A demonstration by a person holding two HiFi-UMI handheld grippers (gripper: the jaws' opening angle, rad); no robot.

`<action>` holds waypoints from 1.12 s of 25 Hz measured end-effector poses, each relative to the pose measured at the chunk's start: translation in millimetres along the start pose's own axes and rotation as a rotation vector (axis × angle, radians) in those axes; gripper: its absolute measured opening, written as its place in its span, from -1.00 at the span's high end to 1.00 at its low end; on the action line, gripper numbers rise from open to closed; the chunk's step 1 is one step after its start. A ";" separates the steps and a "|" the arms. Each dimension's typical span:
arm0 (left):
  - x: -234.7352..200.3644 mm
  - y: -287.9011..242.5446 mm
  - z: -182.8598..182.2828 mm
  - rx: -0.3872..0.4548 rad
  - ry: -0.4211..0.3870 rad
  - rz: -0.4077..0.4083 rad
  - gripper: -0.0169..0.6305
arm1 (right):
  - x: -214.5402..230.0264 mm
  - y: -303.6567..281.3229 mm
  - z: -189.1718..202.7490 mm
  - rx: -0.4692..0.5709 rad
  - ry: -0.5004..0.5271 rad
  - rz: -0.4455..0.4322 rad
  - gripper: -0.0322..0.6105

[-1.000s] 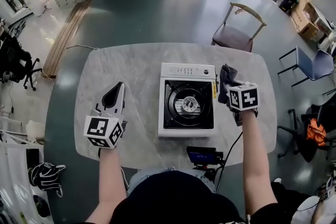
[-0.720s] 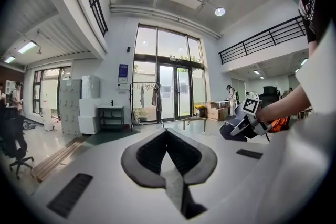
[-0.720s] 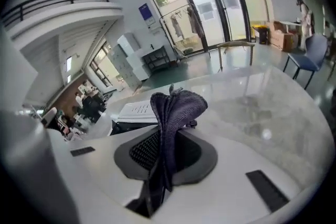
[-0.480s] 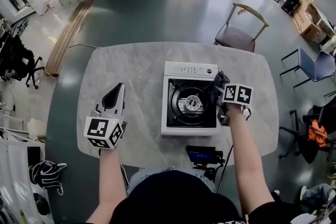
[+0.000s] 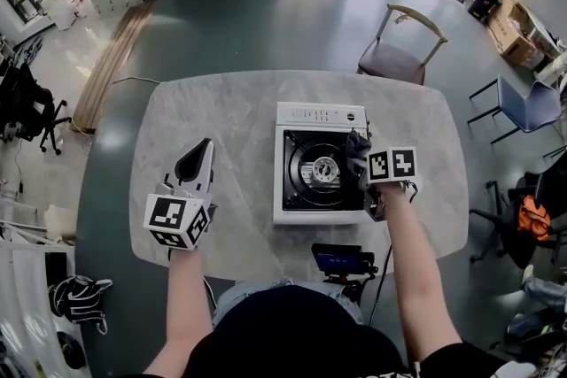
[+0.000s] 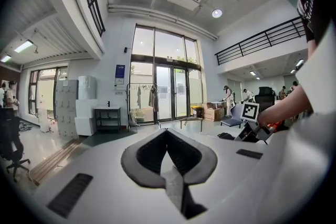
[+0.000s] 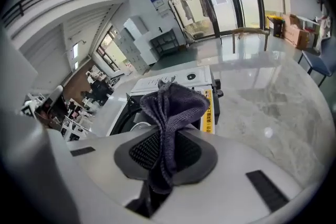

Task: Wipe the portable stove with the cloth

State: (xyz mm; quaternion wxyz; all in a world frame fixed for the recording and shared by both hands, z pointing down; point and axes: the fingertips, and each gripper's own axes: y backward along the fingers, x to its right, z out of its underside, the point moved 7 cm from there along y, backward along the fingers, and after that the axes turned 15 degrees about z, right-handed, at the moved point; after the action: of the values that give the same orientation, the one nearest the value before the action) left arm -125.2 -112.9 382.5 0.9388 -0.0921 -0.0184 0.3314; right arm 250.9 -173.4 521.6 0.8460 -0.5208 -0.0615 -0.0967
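**Q:** Where is the cloth, and how should it handle?

**A:** The cloth (image 7: 170,107) is pinched between the closed jaws of the right claw (image 7: 164,147). Its free fold stands up past the tips. It looks soft, light and limp, so expect it to bunch and drape. Judged best hold: low on the fold, as gripped. It sits at the right edge of the portable stove (image 5: 321,173), mid-bench (image 5: 221,119).

**Q:** And the left claw?

**A:** The left claw (image 6: 167,136) has its jaws together with nothing between them. It is over the bench's left part, well apart from the stove.

**Q:** What cannot be verified?

**A:** Whether the cloth touches the stove top. The right claw's marker cube also covers part of the stove's right side.
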 end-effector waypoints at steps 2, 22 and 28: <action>-1.3 2.1 -1.3 0.003 -0.002 0.005 0.91 | -1.7 0.7 -0.3 0.021 0.086 0.036 0.70; -1.3 4.1 -3.6 0.021 -0.004 0.051 0.91 | 2.6 25.1 33.0 -0.117 0.550 0.025 0.70; 2.6 -2.3 -6.7 0.034 -0.010 0.080 0.91 | 4.1 35.3 53.8 -0.163 0.559 -0.032 0.70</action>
State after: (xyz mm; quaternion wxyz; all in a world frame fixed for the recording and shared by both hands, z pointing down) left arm -121.2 -114.1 376.3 0.9262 -0.0752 -0.0140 0.3692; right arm 262.7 -110.3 516.0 0.7838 -0.5392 0.1735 -0.2544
